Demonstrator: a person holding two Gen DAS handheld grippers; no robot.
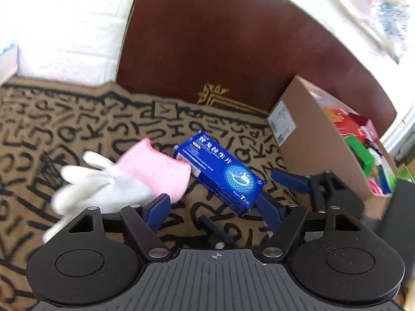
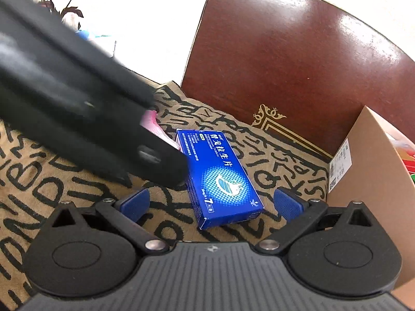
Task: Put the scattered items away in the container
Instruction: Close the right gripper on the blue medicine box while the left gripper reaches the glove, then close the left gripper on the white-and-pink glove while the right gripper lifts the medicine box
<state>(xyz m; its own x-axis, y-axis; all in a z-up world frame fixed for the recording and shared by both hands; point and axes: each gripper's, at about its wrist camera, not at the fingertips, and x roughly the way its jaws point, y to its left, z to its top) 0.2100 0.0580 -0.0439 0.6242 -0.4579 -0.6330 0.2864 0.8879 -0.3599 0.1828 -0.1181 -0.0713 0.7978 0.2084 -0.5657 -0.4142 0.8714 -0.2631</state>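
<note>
A blue medicine box (image 1: 220, 171) lies flat on the patterned cloth; it also shows in the right wrist view (image 2: 220, 178). A pink and white glove (image 1: 122, 178) lies just left of it, its cuff touching the box. A cardboard box (image 1: 319, 140) holding several colourful items stands at the right, also in the right wrist view (image 2: 376, 181). My left gripper (image 1: 215, 207) is open, above the cloth in front of the glove and box. My right gripper (image 2: 211, 203) is open, its fingers on either side of the blue box's near end.
A dark red chair back (image 1: 228, 46) rises behind the cloth (image 1: 77, 129). A white wall (image 1: 64, 26) is at the far left. The left gripper's black body (image 2: 77, 103) crosses the upper left of the right wrist view, hiding most of the glove.
</note>
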